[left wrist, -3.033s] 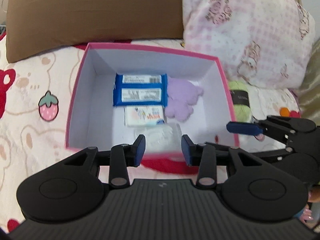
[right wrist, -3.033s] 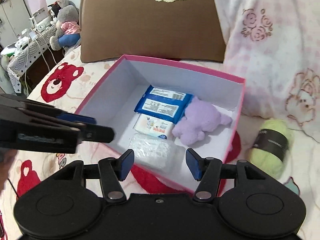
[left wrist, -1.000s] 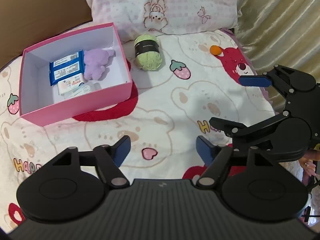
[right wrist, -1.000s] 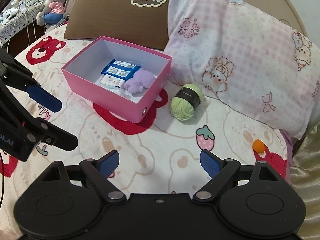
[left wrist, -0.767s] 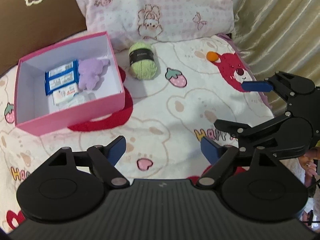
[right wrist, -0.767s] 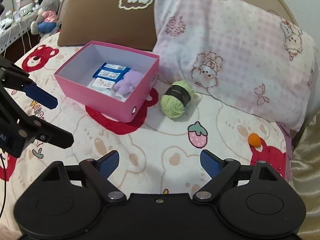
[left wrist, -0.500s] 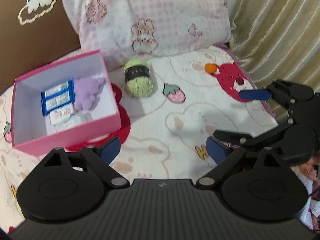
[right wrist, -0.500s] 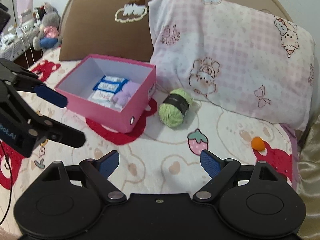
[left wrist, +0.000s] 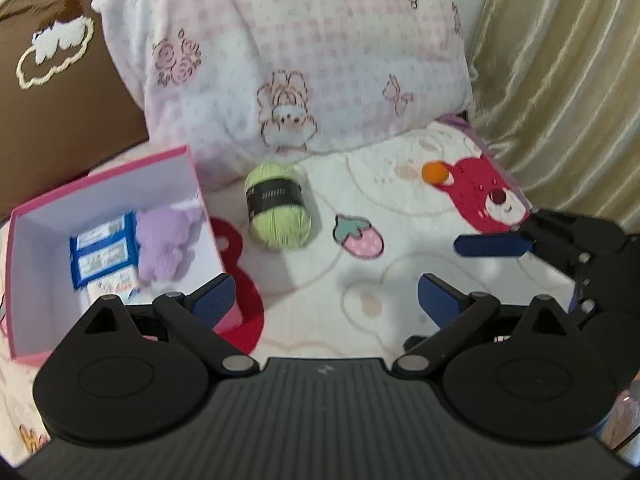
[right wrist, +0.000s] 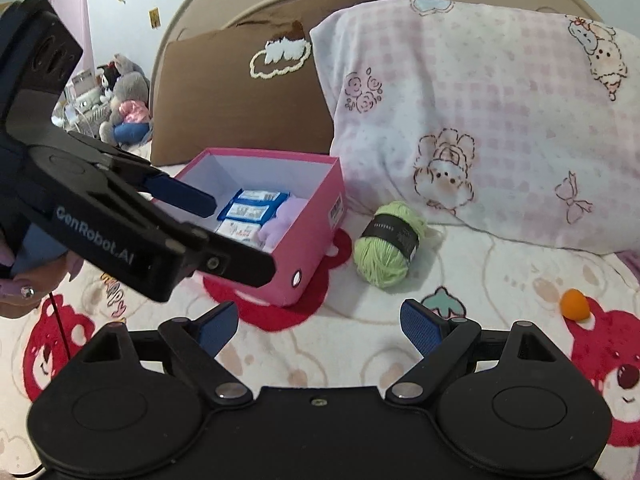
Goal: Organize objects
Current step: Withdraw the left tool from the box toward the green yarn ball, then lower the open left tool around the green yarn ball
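A pink box (left wrist: 188, 168) (right wrist: 312, 236) sits on the bed and holds blue packets (left wrist: 102, 254) (right wrist: 252, 204), a white packet and a purple plush toy (left wrist: 164, 240) (right wrist: 280, 220). A green yarn ball (left wrist: 278, 204) (right wrist: 386, 246) lies right of the box. A small orange ball (left wrist: 436, 171) (right wrist: 575, 303) lies further right. My left gripper (left wrist: 326, 300) is open and empty, held above the bedspread near the box. My right gripper (right wrist: 318, 326) is open and empty, well short of the yarn.
A pink checked pillow (left wrist: 296, 48) (right wrist: 480, 120) and a brown pillow (right wrist: 240, 100) lean at the bed head. A gold curtain (left wrist: 568, 80) hangs on the right. Plush toys (right wrist: 124, 108) sit on a side table at the left.
Both grippers have drawn back from the box and lifted. The view has swung right, so the yarn ball and orange ball now lie ahead. Both stay open.
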`<state>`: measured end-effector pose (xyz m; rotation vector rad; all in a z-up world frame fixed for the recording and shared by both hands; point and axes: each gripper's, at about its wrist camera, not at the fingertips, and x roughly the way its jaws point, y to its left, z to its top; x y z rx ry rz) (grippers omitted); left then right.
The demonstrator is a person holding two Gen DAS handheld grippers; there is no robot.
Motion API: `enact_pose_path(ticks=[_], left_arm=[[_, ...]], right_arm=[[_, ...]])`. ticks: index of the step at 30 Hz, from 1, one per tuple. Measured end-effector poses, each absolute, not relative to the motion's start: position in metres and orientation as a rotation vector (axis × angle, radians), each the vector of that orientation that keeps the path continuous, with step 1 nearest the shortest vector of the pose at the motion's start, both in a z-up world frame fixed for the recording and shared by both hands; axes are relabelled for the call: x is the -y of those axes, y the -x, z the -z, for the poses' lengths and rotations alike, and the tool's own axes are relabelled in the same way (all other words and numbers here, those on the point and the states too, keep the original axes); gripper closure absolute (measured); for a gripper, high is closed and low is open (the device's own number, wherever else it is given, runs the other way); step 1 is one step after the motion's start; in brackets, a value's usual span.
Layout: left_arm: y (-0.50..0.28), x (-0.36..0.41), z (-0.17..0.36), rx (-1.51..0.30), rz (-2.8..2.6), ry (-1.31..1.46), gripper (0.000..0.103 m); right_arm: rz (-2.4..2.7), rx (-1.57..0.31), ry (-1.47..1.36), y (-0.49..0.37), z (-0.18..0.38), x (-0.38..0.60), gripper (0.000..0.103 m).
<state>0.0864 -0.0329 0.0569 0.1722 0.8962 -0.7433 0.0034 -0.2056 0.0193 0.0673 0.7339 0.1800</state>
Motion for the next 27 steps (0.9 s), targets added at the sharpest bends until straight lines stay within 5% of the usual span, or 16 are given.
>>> enact_pose_path(ticks=[27], left_arm=[[-0.169,0.101,0.035,-0.898,0.708,-0.047,0.009]], right_arm=[[-0.104,-0.61,-0.082,-0.088,0.101,0.24,0.012]])
